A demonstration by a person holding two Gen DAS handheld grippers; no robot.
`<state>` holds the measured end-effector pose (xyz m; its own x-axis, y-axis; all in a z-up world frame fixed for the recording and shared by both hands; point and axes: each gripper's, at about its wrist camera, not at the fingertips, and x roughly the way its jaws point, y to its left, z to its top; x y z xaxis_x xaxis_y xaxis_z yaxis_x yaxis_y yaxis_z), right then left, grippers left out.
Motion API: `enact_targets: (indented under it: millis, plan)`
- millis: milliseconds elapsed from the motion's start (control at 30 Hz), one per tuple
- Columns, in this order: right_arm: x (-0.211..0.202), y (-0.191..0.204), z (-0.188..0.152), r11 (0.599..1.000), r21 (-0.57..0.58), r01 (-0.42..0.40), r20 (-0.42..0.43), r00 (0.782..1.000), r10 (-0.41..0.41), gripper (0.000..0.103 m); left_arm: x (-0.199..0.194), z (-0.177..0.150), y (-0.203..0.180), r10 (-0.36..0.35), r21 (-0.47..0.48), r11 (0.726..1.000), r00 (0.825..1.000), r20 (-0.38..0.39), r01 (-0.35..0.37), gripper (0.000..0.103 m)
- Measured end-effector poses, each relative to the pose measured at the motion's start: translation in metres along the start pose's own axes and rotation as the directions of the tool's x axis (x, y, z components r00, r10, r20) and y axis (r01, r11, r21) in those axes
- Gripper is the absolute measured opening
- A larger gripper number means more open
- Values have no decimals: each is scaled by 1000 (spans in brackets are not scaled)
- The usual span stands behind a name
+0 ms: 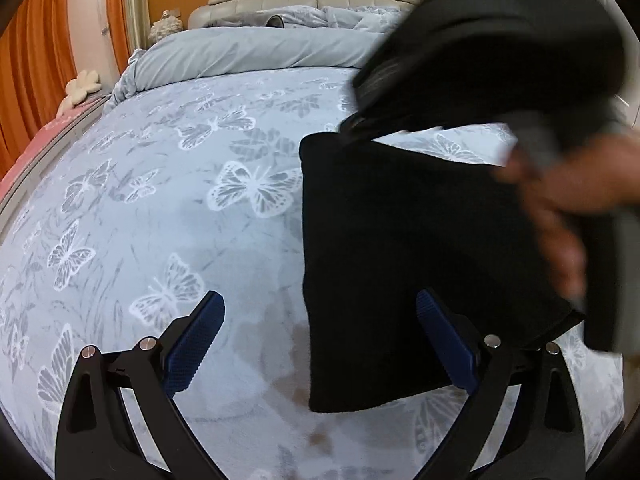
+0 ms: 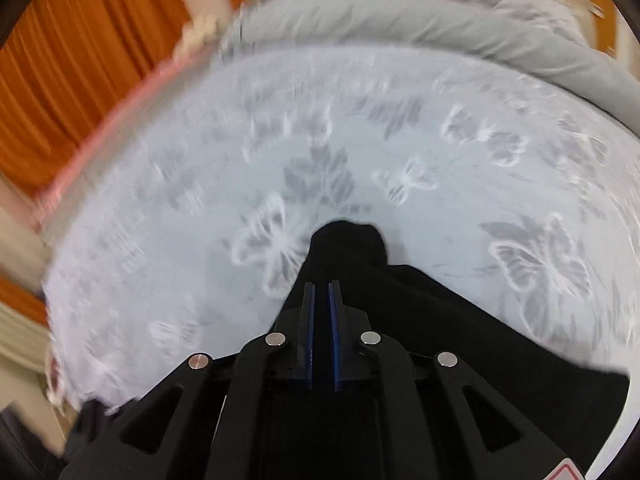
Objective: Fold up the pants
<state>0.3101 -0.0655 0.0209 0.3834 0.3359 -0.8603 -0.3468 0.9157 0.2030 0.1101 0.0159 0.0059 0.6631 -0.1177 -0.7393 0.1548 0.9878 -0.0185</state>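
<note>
R gripper (image 2: 322,292): jaws nearly closed, pinching the black knit fabric pants (image 2: 400,300), which trail to its right over the pale blue butterfly-print bedsheet (image 2: 160,200). L gripper (image 1: 320,320) wide open, empty, pants' edge betw its fingers. Risk: thin pinch slips mid-swing, fold collapses. No readable writing.

A blurred hand (image 1: 560,216) hides part of the black pants (image 1: 400,260).
</note>
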Motion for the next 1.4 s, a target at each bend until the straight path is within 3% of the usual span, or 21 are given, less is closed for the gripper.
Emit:
enact_targets:
  millis: [100,200,233,267,333,433,500,600,667,767,833,933,1033,1100,1133,1167,1200,1267,1333,1400]
  plan:
    - [42,-3,10,999,-1,35,-65,997,-35,0,1,-1,-1,9,4,1000,1000,3,-9,95]
    - [20,-3,11,999,12,53,25,998,-53,2,3,-1,-1,6,9,1000,1000,-1,-6,95]
    - [5,-4,7,997,9,74,67,995,-74,9,4,-2,0,1,6,1000,1000,-7,-1,95]
    - [-14,-5,0,995,5,102,107,989,-102,9,5,-2,1,0,3,1000,1000,-13,0,95]
    - [-56,-20,-28,984,7,176,180,968,-174,14,7,-3,2,-7,-5,1000,1000,-21,7,95]
    - [-98,-58,-75,979,95,181,218,956,-198,44,7,-3,2,-6,-6,1000,1000,-23,6,95]
    - [-125,-91,-125,961,190,202,219,945,-242,46,6,-3,3,-12,-13,1000,1000,-26,12,95]
    - [-150,-132,-187,916,345,203,210,935,-286,46,4,-4,10,-93,-68,994,995,-43,90,95]
    - [-157,-160,-228,874,469,126,213,944,-251,58,7,-4,19,-173,-135,977,983,-62,164,95]
    - [-142,-183,-258,822,569,-26,219,968,-121,58,21,-8,29,-244,-229,949,965,-96,218,95]
    - [-132,-183,-262,813,578,-71,229,970,-78,58,33,-12,34,-287,-293,925,950,-120,242,95]
    - [-115,-176,-254,830,551,-86,220,975,-45,70,45,-18,41,-349,-364,887,929,-124,285,95]
    - [-90,-166,-247,854,520,-21,143,988,-62,73,49,-18,37,-346,-335,894,933,-100,296,97]
    - [-87,-151,-239,900,435,31,144,984,-103,54,51,-17,34,-361,-331,889,929,-82,316,93]
    - [-84,-148,-236,907,421,20,144,986,-89,45,53,-15,33,-397,-334,874,915,-72,352,85]
    - [-84,-151,-234,897,442,-4,159,985,-74,26,55,-13,31,-449,-332,852,891,-65,404,53]
    - [-86,-153,-233,890,454,-33,174,983,-52,22,57,-9,29,-476,-332,840,877,-73,428,46]
    - [-102,-156,-230,876,474,-89,236,971,-29,14,47,-4,28,-471,-304,848,880,-58,434,29]
    - [-135,-147,-235,878,461,-132,307,952,-18,9,22,-2,28,-467,-265,857,883,-40,441,25]
    - [-164,-135,-245,888,437,-142,336,942,-15,4,-4,-6,31,-488,-275,844,872,-36,461,24]
